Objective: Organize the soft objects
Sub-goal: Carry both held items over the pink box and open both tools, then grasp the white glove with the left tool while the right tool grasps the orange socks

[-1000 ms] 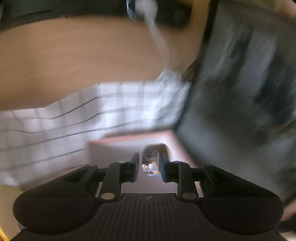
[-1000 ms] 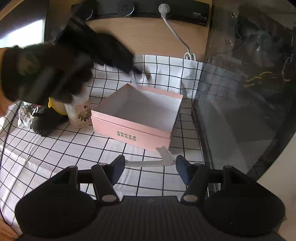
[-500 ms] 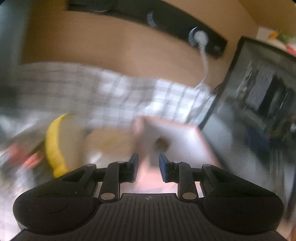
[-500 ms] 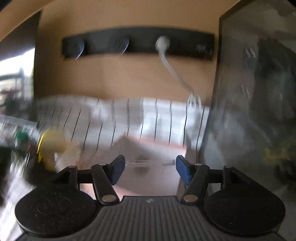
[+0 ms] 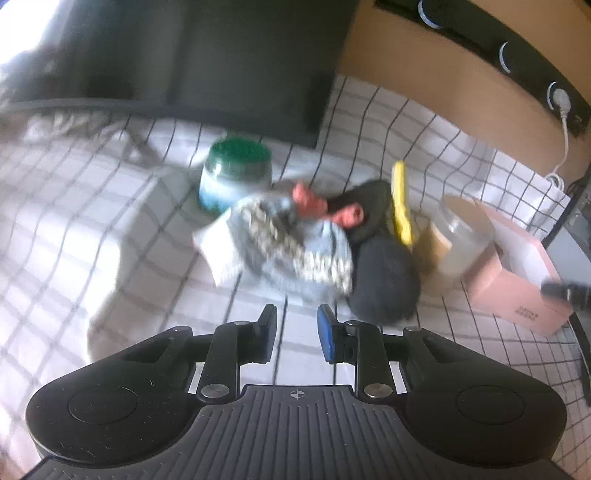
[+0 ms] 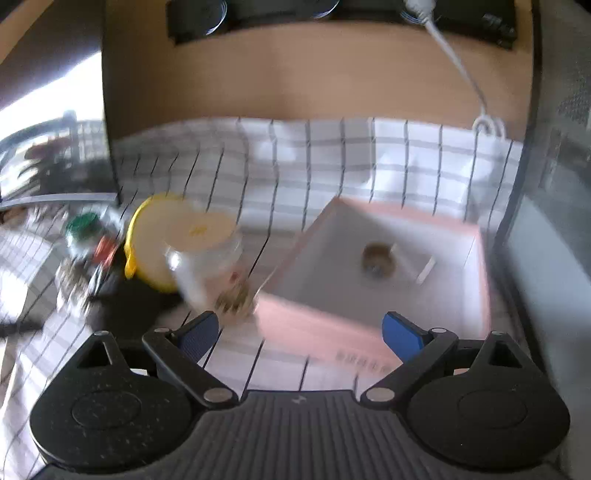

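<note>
A heap of soft things lies on the checked cloth: a blue-grey patterned fabric (image 5: 295,243), a black soft piece (image 5: 384,284) and a pink-red bit (image 5: 321,206). My left gripper (image 5: 293,336) hovers just short of the heap, its jaws a narrow gap apart and empty. The pink box (image 6: 369,321) stands open; a small round thing (image 6: 376,258) and a pale strip (image 6: 424,269) lie inside. My right gripper (image 6: 299,332) is in front of the box, its jaws opening wide, with nothing between them. The black piece (image 6: 129,299) shows at the left.
A clear jar (image 6: 207,266) with a yellow lid (image 6: 173,229) stands between heap and box. A green-lidded jar (image 5: 236,173) sits behind the heap. A dark panel (image 6: 554,184) walls the right side. A socket strip (image 6: 332,11) and white cable (image 6: 458,66) run along the back.
The left view swung from the pink box leftwards to the heap. The right gripper neared the box and its jaws spread; the pale thin piece between them is gone, and a strip lies in the box.
</note>
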`<state>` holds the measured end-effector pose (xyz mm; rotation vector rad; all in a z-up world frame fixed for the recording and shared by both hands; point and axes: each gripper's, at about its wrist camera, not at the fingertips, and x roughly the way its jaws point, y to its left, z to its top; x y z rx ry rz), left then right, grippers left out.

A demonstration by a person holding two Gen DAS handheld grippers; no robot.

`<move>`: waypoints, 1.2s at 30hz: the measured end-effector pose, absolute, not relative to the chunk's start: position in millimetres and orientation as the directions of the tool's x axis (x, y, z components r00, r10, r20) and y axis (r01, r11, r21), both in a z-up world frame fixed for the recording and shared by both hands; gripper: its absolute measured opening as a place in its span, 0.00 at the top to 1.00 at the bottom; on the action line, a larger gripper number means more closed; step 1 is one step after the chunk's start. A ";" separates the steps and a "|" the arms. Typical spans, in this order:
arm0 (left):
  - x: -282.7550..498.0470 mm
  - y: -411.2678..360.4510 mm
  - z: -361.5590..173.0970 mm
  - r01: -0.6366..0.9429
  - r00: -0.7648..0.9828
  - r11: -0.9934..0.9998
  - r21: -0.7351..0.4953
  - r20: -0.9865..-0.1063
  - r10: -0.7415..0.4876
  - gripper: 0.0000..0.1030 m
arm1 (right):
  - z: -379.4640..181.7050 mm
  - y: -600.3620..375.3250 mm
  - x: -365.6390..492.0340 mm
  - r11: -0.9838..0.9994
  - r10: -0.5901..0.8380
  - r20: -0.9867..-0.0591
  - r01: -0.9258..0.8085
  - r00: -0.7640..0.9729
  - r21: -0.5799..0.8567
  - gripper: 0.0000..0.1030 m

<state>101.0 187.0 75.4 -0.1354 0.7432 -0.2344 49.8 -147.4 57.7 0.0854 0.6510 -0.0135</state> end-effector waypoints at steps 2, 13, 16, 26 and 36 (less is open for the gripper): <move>107.5 186.4 85.8 0.208 0.730 0.962 -0.178 -0.626 -0.274 0.74 | 53.8 -138.1 43.9 0.998 0.013 -0.623 0.025 0.782 0.052 0.07; 231.4 163.6 85.1 0.313 0.716 0.941 -0.128 -0.619 -0.322 0.74 | 45.0 -111.6 15.3 0.997 -0.068 -0.676 0.033 0.734 -0.065 0.07; 253.0 152.2 72.0 0.337 0.675 0.935 -0.109 -0.665 -0.321 0.74 | 41.7 -106.8 15.0 0.997 -0.078 -0.691 0.036 0.719 -0.075 0.07; 187.8 189.8 45.1 0.413 0.538 0.877 -0.246 -0.712 -0.452 0.73 | 33.7 -92.3 22.6 0.997 -0.039 -0.711 -0.016 0.702 -0.070 0.07; 120.8 217.3 57.8 0.436 0.550 0.877 -0.202 -0.711 -0.437 0.72 | 33.8 -60.1 36.7 0.985 0.080 -0.704 -0.166 0.706 -0.054 0.07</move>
